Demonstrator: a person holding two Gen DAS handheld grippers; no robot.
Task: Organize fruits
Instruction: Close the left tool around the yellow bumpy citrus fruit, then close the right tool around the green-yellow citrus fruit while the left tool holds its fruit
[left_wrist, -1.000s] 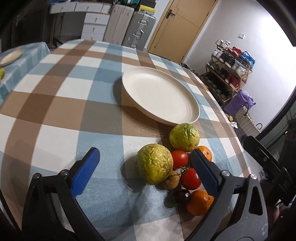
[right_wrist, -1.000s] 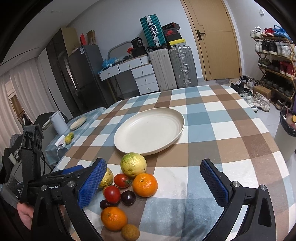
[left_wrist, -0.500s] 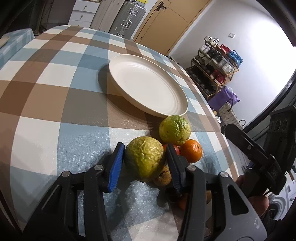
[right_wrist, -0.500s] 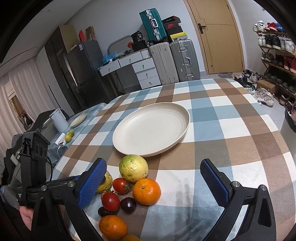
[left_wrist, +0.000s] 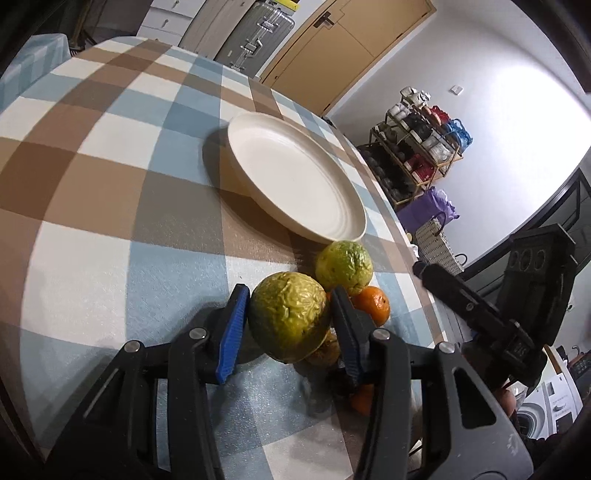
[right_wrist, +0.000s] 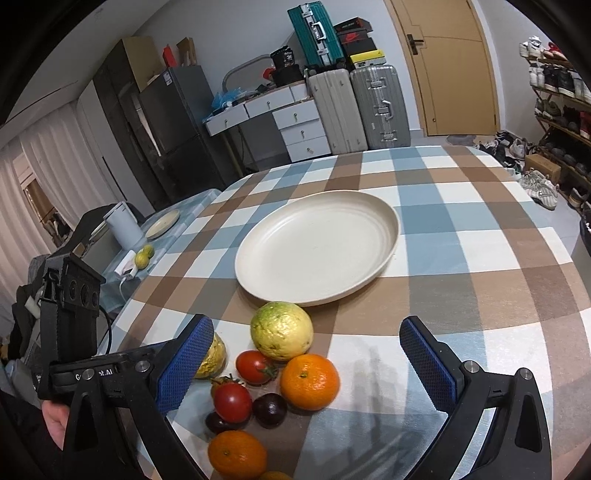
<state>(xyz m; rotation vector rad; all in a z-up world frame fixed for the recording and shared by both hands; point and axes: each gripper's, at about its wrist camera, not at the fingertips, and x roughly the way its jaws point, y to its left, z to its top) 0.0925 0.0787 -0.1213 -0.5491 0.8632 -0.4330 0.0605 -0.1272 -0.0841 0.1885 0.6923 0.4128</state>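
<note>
While you look along your left gripper (left_wrist: 290, 319), its blue-padded fingers (left_wrist: 232, 332) are clamped on either side of a wrinkled yellow-green fruit (left_wrist: 290, 315), which sits at the near-left edge of the fruit cluster on the checked worktop (left_wrist: 110, 221). Just behind it lies a second green-yellow fruit (left_wrist: 344, 266), close to the rim of the cream plate (left_wrist: 295, 177), which holds no fruit. An orange (left_wrist: 373, 304) rests to the right of the held fruit, partly hidden by the right-hand finger. From your right gripper (right_wrist: 306, 363), the fingers (right_wrist: 424, 363) stand wide apart with nothing between the pads, hovering above the cluster. Below them you see the paler green-yellow fruit (right_wrist: 281, 330) near the plate (right_wrist: 317, 251), two tomatoes (right_wrist: 255, 367), an orange (right_wrist: 309, 382) touching that fruit, two dark plums (right_wrist: 269, 410), and another orange (right_wrist: 237, 456) at the bottom edge. Your left gripper (right_wrist: 110, 373) shows at the left, and the fruit it grips (right_wrist: 214, 356) peeks out behind the left pad.
</note>
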